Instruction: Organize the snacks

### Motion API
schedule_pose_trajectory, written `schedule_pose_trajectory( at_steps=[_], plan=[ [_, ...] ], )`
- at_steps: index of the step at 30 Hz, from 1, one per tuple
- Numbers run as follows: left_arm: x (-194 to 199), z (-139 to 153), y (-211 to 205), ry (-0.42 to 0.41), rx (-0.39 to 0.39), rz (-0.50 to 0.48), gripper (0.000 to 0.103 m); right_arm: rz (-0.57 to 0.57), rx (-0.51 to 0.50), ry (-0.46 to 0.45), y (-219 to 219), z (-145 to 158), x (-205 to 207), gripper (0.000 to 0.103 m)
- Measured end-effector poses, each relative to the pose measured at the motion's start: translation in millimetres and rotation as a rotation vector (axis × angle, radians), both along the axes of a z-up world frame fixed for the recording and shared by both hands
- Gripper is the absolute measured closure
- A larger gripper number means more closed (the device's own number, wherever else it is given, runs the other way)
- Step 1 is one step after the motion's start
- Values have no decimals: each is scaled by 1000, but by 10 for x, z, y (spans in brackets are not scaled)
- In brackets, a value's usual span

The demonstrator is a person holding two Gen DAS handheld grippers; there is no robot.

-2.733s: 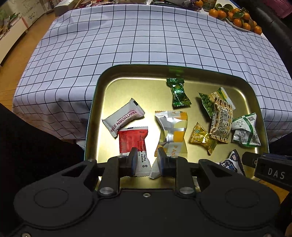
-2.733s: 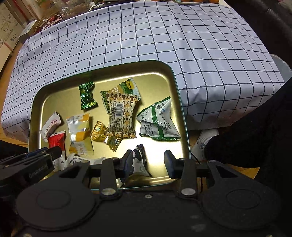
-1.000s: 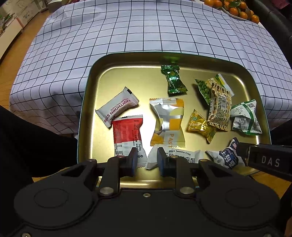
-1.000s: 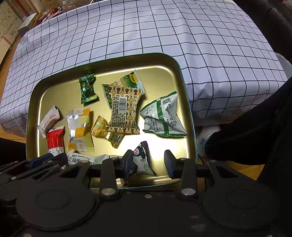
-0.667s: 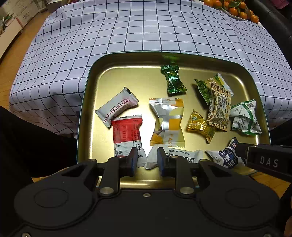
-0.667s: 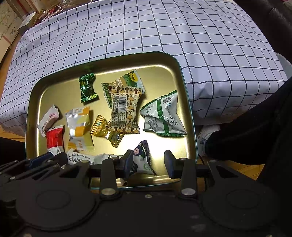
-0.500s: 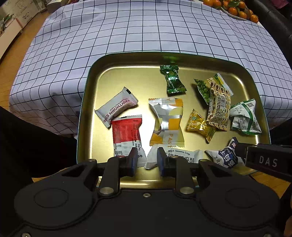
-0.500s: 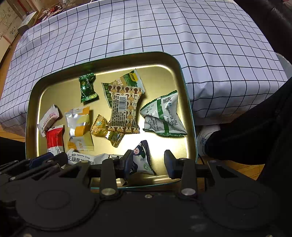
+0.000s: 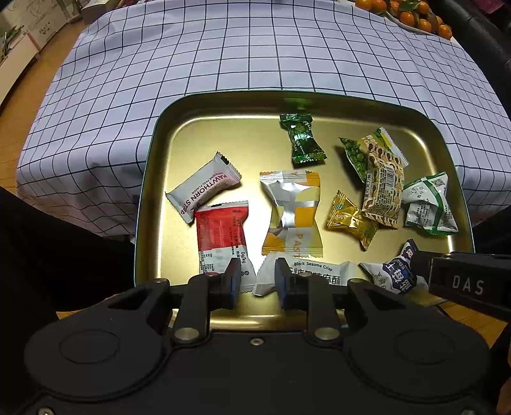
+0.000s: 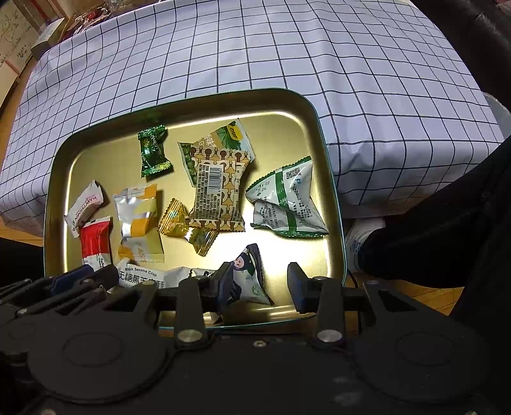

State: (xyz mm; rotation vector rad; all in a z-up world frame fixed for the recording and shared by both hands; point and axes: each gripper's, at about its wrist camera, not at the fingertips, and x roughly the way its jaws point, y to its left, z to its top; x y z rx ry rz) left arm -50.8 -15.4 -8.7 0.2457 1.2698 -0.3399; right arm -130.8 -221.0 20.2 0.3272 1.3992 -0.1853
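A gold tray (image 9: 150, 191) holds several wrapped snacks. Among them are a white hawthorn strip (image 9: 204, 191), a red packet (image 9: 220, 230), a silver-yellow packet (image 9: 292, 210) and a dark green candy (image 9: 301, 140). My left gripper (image 9: 255, 281) hovers open over the tray's near edge, above the red packet's end and the black sesame crisp packet (image 9: 316, 271). My right gripper (image 10: 259, 285) also stands open. A blue-white packet (image 10: 246, 277) lies beneath it, by its left finger. A white-green packet (image 10: 284, 201) and a brown patterned packet (image 10: 217, 191) lie further in.
The tray (image 10: 51, 191) rests on a blue-checked tablecloth (image 9: 223, 48) that drapes over the table's edges. Oranges (image 9: 412, 12) sit at the far right corner. A person's dark clothing flanks the tray on both sides, and a white shoe (image 10: 364, 236) shows on the wooden floor.
Since the oldest frames both grippers have drawn back toward the tray's near edge, bringing the sesame crisp packet into view. Over the last second nothing has moved.
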Motion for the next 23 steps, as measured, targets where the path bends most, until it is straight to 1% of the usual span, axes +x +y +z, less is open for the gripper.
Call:
schedule_pose_trajectory(
  at_steps=[12, 18, 20, 23],
  plan=[
    [-3, 8, -1, -2, 0, 1, 70, 12, 0, 4, -8, -13, 4, 63],
    [-3, 68, 17, -65, -11, 26, 70, 18, 1, 6, -8, -17, 13, 63],
    [2, 65, 14, -59, -7, 25, 70, 20, 2, 7, -11, -22, 13, 63],
    [10, 30, 0, -26, 3, 22, 70, 25, 3, 6, -22, -17, 15, 63]
  ],
)
